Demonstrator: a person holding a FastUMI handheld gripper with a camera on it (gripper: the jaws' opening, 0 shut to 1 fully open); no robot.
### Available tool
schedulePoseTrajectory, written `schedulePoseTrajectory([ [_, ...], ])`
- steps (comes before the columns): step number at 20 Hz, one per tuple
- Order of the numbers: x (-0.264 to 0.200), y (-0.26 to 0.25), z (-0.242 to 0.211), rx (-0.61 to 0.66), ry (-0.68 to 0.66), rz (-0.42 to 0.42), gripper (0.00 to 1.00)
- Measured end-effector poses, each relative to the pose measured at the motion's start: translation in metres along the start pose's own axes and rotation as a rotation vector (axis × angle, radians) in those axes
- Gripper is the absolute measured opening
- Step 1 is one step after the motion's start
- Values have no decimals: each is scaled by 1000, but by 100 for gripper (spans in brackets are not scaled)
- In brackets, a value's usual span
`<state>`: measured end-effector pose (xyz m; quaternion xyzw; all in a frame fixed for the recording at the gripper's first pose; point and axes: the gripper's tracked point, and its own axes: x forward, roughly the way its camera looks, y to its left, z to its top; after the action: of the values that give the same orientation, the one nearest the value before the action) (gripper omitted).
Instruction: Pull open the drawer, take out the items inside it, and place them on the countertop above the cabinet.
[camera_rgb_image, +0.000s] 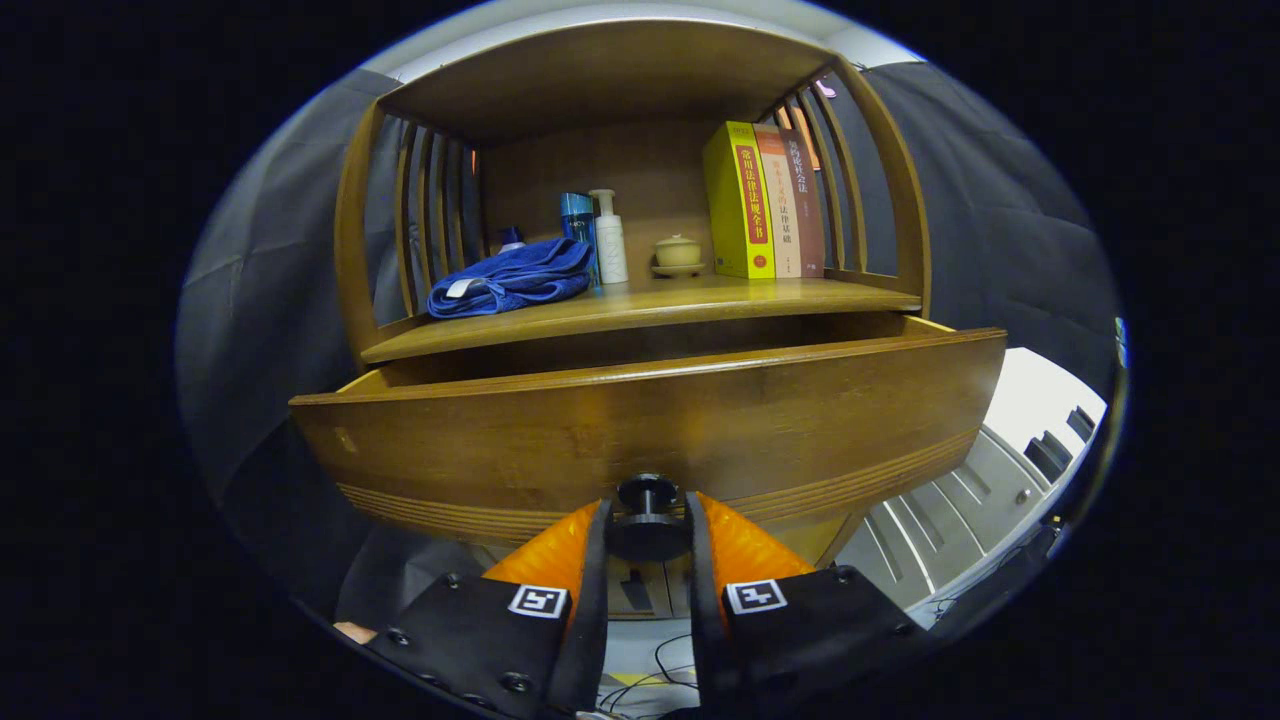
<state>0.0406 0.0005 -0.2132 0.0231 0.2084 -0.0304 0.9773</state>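
Gripper (647, 520) fingers clamped either side of knob (647, 512) at drawer (650, 430) front's lower middle. Drawer partly out beneath countertop (640, 305); contents hidden behind front, perhaps still inside. Risk: round knob slipping from fingers if pull angles downward.

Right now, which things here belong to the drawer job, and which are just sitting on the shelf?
Job:
- drawer, pulled partly open
- drawer knob, gripper jaws closed on it
- countertop

Lying about:
- blue towel
- blue bottle
- white pump bottle
- small lidded cup
- three books
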Motion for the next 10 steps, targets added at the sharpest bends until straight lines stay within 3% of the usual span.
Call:
schedulePoseTrajectory([
  [10, -44, 1, -27, 8, 51, -7, 44],
])
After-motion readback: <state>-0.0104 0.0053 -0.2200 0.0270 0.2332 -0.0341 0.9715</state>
